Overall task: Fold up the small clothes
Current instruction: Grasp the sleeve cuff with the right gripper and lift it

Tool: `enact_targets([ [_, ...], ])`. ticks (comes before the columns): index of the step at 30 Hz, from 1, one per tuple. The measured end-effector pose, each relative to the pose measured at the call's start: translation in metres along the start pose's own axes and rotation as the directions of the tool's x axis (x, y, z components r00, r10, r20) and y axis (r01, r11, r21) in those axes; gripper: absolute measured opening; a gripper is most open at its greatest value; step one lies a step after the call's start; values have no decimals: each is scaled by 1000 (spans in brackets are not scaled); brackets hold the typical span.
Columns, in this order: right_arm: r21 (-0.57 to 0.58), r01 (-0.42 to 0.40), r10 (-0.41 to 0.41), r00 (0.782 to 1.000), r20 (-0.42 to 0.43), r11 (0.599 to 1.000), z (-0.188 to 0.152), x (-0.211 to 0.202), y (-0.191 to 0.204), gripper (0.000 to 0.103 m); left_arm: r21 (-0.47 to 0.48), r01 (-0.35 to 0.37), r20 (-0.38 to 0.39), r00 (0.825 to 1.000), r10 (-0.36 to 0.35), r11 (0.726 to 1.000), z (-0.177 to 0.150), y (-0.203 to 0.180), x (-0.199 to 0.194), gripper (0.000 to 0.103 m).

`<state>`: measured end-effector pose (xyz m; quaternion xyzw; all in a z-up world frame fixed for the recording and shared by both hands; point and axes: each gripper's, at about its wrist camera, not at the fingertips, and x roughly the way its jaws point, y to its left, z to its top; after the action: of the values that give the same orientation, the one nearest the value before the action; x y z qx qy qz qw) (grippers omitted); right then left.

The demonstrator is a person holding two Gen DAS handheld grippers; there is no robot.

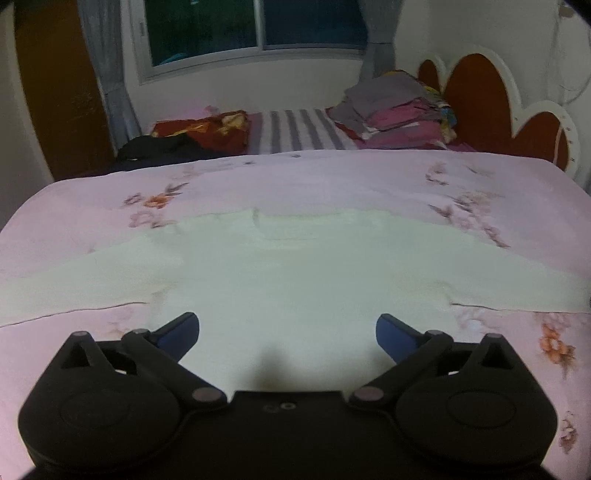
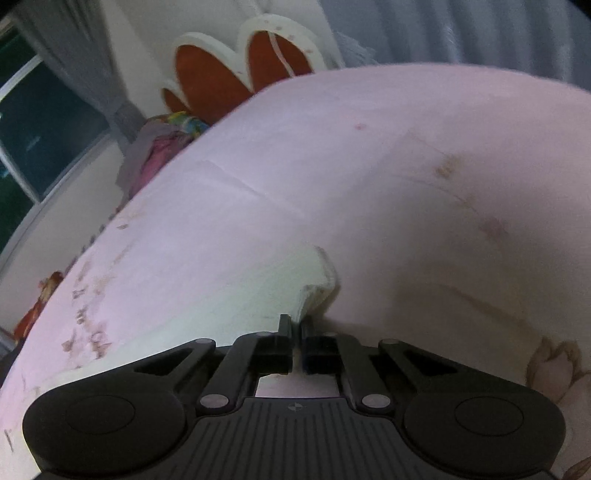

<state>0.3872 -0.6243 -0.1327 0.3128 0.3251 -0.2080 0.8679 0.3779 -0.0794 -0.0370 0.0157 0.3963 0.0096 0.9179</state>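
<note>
Pink floral bedding (image 1: 110,236) covers the bed, with a dark window (image 1: 255,26) and grey curtains on the far wall and a red-and-white headboard (image 1: 480,99) at the far right. A pile of folded clothes (image 1: 391,107) sits beside the headboard, and a striped cloth (image 1: 299,129) lies to its left. A pale cream shirt (image 1: 295,273) lies spread flat across the middle of the bed, its sleeves stretched out to the left and right. The left tongs (image 1: 287,332) hang over the near part of the shirt with jaws wide apart and nothing between them. The right tongs (image 2: 294,325) are pressed together on the end of one sleeve (image 2: 288,280), which bunches up slightly just beyond the tips.
</note>
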Motion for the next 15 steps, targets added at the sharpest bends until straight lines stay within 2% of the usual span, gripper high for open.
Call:
enact_targets([
  [3,-61,-58,59,998,5,996,-3,-15,30,3,-30,-2,-2,1000,2,1000,-2,28,8,102],
  [7,-159,-144,147,989,6,977,-22,-39,93,3,-30,-32,-9,999,32,999,-6,63,24,100],
  [12,-265,-212,208,977,-43,941,-72,-60,179,3,-55,-5,-23,1000,4,998,-17,112,36,101],
  [15,-351,-244,229,970,-83,904,-111,-63,232,3,-53,-19,-28,999,17,998,-26,141,39,101],
])
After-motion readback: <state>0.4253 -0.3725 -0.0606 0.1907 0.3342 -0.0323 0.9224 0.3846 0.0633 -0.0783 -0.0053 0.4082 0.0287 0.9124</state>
